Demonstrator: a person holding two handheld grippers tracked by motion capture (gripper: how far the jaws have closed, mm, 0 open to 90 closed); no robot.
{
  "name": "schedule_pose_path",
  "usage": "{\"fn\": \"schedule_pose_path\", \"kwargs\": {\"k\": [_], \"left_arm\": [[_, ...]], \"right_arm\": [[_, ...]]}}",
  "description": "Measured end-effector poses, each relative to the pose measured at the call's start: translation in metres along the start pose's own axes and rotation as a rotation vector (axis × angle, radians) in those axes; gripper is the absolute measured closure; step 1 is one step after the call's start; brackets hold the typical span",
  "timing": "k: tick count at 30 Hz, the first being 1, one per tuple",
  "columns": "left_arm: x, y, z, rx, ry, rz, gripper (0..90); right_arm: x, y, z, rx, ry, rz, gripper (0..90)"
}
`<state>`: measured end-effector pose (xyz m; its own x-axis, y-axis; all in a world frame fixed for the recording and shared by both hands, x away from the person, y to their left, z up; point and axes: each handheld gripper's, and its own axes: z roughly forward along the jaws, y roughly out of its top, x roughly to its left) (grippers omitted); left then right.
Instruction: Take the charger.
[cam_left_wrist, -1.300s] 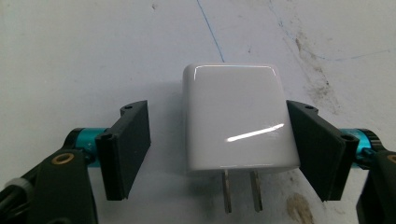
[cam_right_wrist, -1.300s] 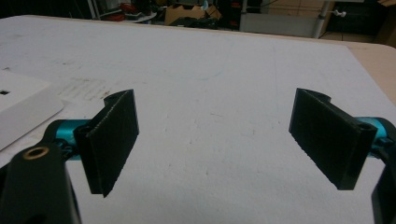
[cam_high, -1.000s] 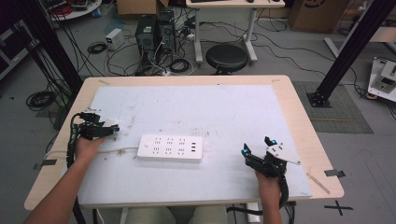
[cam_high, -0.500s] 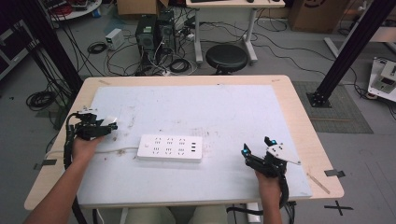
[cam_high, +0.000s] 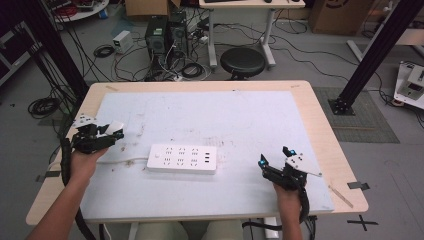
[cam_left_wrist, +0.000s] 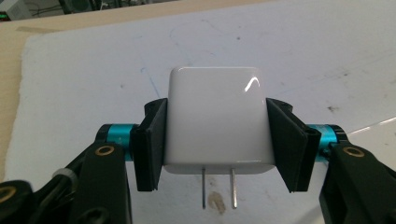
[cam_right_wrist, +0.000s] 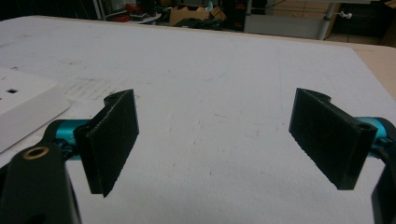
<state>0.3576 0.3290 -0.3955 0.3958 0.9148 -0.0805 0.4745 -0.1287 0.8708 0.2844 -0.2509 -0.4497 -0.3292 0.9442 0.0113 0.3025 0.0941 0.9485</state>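
A white plug adapter sits clamped between the two black jaws of the left gripper, one pad pressed flat against each side of it. Its two metal prongs point back toward the camera in the left gripper view, hanging free above the white mat. In the high view the left gripper is held over the left part of the counter, with the adapter showing as a small white block at its tip.

Near the middle of the mat lies a white power strip, flat, sockets facing up, its white cord running off to the left toward the person's left hand. The adapter is apart from the strip, to its left and a little farther back.

The right gripper rests low at the front right of the mat, well apart from the strip. In the right gripper view its jaws stand wide, grasping nothing, with bare mat between the pads; a corner of the power strip shows at the left edge.
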Motion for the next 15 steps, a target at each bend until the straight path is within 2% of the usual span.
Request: {"fn": "schedule_pose_path", "kwargs": {"k": [10, 15], "left_arm": [[-0.02, 0.001, -0.026, -0.064, -0.062, 0.033, 42.5], [-0.03, 0.001, -0.035, -0.087, -0.108, 0.07, 42.5]], "right_arm": [[0.0, 0.0, 0.0, 0.001, 0.001, 0.001, 16.2], [0.0, 0.0, 0.0, 0.001, 0.003, -0.007, 16.2]]}}
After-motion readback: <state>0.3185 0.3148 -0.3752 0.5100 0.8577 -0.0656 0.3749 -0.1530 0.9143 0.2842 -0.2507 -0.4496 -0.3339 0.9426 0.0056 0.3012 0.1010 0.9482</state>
